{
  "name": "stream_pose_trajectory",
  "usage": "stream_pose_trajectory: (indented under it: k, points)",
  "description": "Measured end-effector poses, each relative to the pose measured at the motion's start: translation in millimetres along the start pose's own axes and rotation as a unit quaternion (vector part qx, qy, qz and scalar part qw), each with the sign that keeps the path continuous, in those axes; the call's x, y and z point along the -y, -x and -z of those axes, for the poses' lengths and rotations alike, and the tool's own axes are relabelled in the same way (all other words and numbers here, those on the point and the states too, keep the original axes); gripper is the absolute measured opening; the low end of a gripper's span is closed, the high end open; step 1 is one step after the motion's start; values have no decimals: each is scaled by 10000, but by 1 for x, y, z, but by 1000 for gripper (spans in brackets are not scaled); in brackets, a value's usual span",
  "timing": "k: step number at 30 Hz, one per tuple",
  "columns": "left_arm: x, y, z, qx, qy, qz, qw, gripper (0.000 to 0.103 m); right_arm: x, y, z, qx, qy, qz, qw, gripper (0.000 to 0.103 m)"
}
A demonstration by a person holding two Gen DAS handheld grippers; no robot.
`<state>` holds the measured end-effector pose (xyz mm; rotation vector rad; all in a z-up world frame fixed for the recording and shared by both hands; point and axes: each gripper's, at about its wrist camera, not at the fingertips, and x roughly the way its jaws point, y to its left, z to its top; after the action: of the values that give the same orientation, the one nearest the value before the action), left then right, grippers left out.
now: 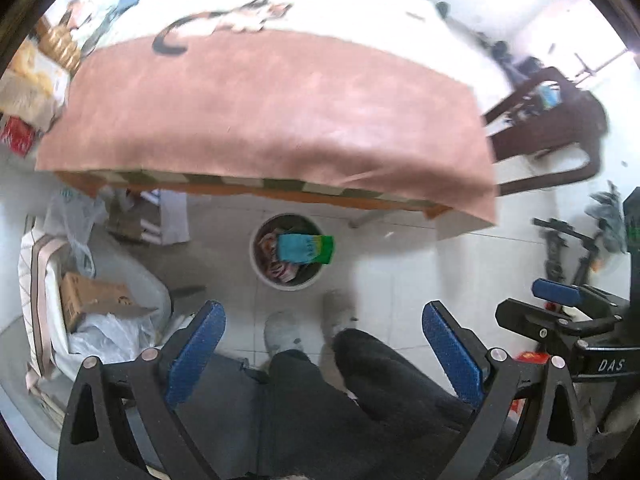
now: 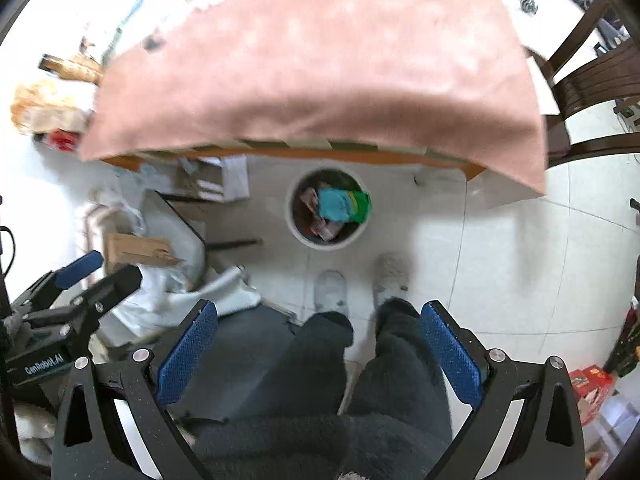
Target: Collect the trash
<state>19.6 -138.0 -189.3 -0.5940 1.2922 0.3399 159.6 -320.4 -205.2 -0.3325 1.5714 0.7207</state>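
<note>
Left gripper (image 1: 324,348): fingers spread wide apart, nothing between them. To its left, a cardboard box (image 1: 94,300) lies among white plastic bags (image 1: 108,334). Directly ahead, past the person's dark trouser legs (image 1: 360,384) and grey slippers (image 1: 282,334), a round white bin (image 1: 290,251) stands on the tiled floor. The bin holds wrappers, with a blue-and-green packet (image 1: 306,249) lying on top and overhanging the right rim. Beyond the bin, a table draped in a pink cloth (image 1: 260,112) overhangs the far side. To the right, the other gripper is visible.

Right gripper (image 2: 320,346): fingers likewise wide apart and empty. To its left, the box (image 2: 136,249) and bags; ahead, the bin (image 2: 328,206) with the packet (image 2: 344,205); to the upper right, a dark wooden chair (image 2: 592,92) beside the table.
</note>
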Motion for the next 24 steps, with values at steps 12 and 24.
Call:
stream_pose_trajectory:
  k: [12, 24]
  points:
    - [7, 76, 29, 74, -324, 638, 9974, 101, -34, 106, 74, 492, -431, -314, 9974, 103]
    - [13, 88, 39, 177, -148, 672, 9975, 103, -41, 123, 89, 646, -294, -412, 9966, 103]
